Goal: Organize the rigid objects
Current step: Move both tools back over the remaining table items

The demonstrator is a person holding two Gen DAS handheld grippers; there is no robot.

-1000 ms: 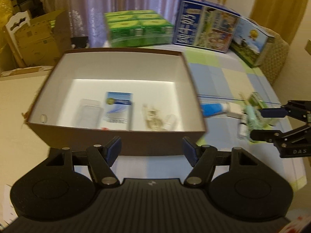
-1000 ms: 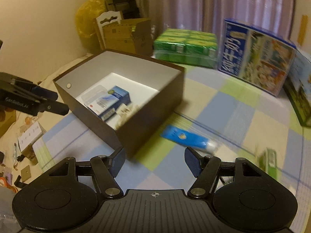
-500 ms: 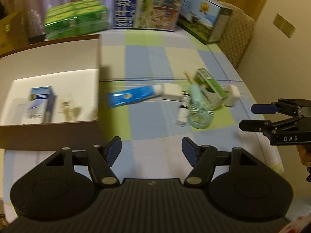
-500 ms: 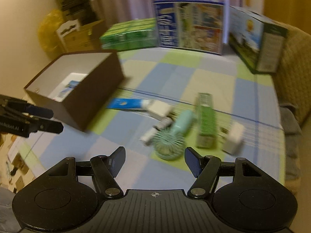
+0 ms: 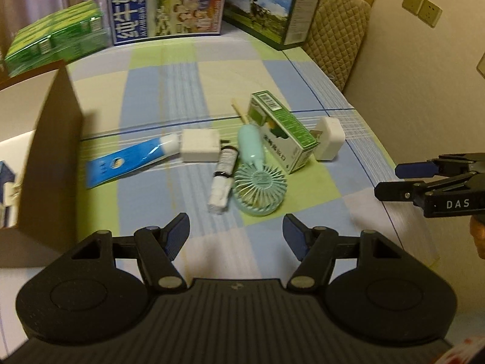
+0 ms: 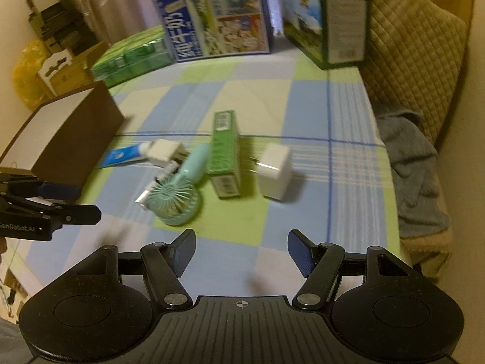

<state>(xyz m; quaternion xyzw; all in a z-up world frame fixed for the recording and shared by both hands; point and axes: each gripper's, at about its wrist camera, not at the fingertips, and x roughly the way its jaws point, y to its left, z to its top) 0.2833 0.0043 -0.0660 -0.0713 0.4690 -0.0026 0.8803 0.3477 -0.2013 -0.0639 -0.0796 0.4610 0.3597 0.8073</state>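
both our left gripper [image 5: 235, 236] and right gripper [image 6: 241, 250] gape empty; the fan [image 5: 257, 179] at twelve o'clock overlaps neighbours, so we risk dragging them

Left tongs [image 5: 235, 236] and right tongs [image 6: 241, 251] gape, empty.

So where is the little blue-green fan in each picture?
Left wrist view: the fan lies just right of center, round head nearest the camera, handle pointing away.
Right wrist view: the fan lies left of center, round head nearest the camera.
Shared landmark: the green box lies right beside the fan's handle in both views.
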